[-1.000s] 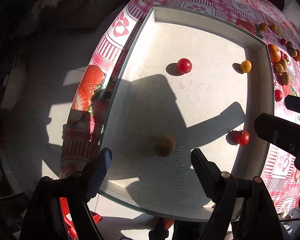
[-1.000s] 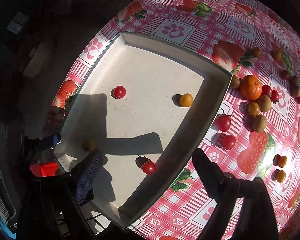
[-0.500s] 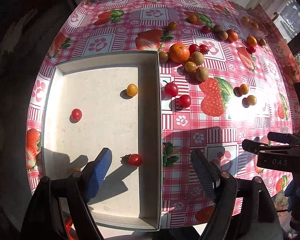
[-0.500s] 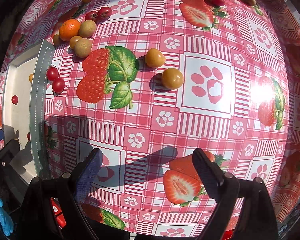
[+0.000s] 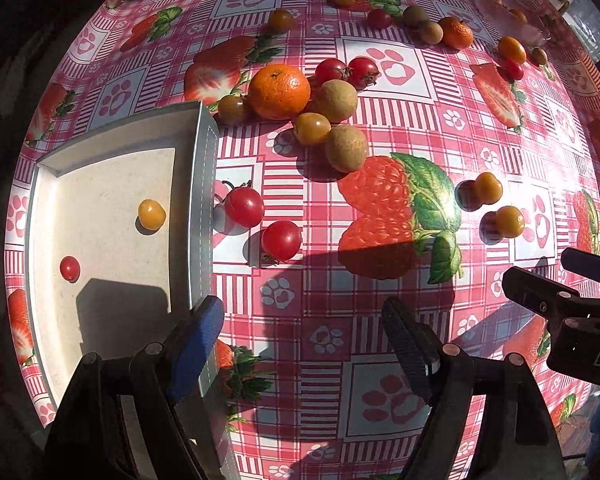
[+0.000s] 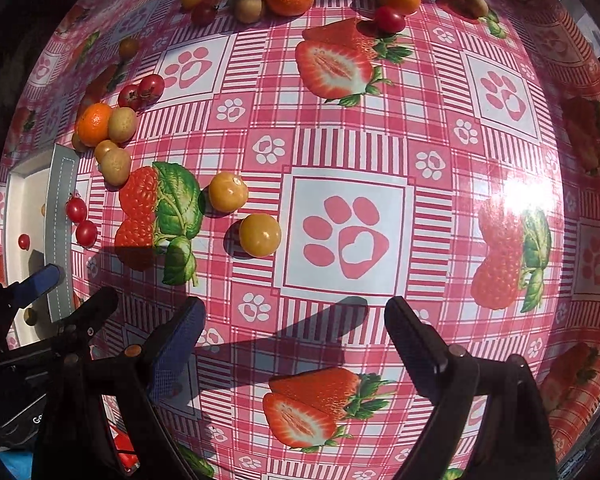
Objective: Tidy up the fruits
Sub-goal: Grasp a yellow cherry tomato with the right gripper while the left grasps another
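Two fruits, a yellow tomato (image 5: 151,214) and a red one (image 5: 69,268), lie in the white tray (image 5: 204,184); more sit loose on the surface (image 5: 380,320) just beside its wall, likely awaiting sorting. Both the left hand-held gripper (image 5: 302,344) and the right hand-held gripper (image 6: 292,336) hang wide apart and empty beyond the tray, ready to pick

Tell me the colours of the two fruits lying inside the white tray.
One yellow, one small and red, on the tray; clearest in the left wrist view.

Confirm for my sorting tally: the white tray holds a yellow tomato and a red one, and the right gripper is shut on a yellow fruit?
Not quite. The right wrist view shows the right gripper open and empty; the yellow fruits lie beyond it on the tablecloth.
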Available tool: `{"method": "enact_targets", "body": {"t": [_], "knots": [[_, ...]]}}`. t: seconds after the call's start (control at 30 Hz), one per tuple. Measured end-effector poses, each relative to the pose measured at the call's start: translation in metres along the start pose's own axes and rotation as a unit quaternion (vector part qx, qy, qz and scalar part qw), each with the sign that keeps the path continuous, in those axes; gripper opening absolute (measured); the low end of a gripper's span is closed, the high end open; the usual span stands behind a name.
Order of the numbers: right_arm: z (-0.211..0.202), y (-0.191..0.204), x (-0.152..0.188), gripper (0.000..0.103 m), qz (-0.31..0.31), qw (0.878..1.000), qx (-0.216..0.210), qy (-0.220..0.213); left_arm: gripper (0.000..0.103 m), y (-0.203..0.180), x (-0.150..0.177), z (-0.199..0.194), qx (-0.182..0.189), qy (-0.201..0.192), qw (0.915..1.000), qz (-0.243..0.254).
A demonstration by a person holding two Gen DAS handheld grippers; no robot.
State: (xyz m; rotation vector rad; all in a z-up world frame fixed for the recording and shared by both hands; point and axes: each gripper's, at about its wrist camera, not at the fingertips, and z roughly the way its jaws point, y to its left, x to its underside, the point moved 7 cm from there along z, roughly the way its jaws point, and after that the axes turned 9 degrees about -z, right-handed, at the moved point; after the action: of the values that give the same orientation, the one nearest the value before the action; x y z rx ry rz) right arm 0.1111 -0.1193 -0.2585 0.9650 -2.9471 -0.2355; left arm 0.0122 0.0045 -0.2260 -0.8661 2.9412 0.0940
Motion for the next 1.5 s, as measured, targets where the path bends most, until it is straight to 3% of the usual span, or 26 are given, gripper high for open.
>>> {"method": "enact_targets", "body": {"t": [0.23,0.4,0.47,0.53,0.6,0.63,0.67,0.7,0.77,1.03,1.27,1.5], "knots": [[0.017,0.036,-0.040,0.092,-0.040,0.999,-0.006,0.004,0.082,-0.004,-0.015,0.011,-0.023,-0.010,0.9997,-0.001],[0.025,0.050,-0.051,0.090,-0.046,0.999,-0.003,0.000,0.082,0.001,-0.024,0.020,0.003,0.000,0.9991,-0.041],[0.025,0.053,-0.058,0.083,-0.058,0.998,0.002,-0.006,0.082,0.003,-0.027,0.019,0.005,-0.001,0.9990,-0.044],[0.030,0.055,-0.060,0.058,-0.081,0.997,0.017,-0.009,0.079,0.005,-0.030,0.017,0.005,-0.003,0.9992,-0.039],[0.032,0.068,-0.066,0.039,-0.098,0.995,0.031,-0.009,0.061,0.001,-0.032,0.017,0.019,-0.001,0.9992,-0.035],[0.033,0.072,-0.067,0.027,-0.103,0.994,0.033,-0.009,0.056,-0.002,-0.032,0.016,0.016,-0.003,0.9993,-0.032],[0.032,0.074,-0.067,0.024,-0.105,0.994,0.032,-0.009,0.046,-0.003,-0.032,0.015,0.016,-0.004,0.9995,-0.028],[0.031,0.076,-0.067,0.024,-0.103,0.994,0.028,-0.009,0.031,-0.008,-0.031,0.012,0.017,-0.006,0.9995,-0.024],[0.031,0.076,-0.067,0.024,-0.089,0.996,0.016,-0.012,0.019,-0.011,-0.032,0.011,0.024,-0.002,0.9996,-0.018],[0.016,0.076,-0.055,0.024,-0.069,0.997,-0.029,-0.031,0.019,0.001,-0.029,-0.013,0.077,-0.006,0.9968,-0.024],[0.014,0.085,-0.034,0.024,-0.056,0.997,-0.045,-0.025,0.019,0.019,-0.022,-0.031,0.083,-0.011,0.9962,-0.024],[0.016,0.082,-0.015,0.024,-0.052,0.998,-0.043,-0.018,0.019,0.023,-0.024,-0.028,0.064,-0.021,0.9975,-0.020]]}}
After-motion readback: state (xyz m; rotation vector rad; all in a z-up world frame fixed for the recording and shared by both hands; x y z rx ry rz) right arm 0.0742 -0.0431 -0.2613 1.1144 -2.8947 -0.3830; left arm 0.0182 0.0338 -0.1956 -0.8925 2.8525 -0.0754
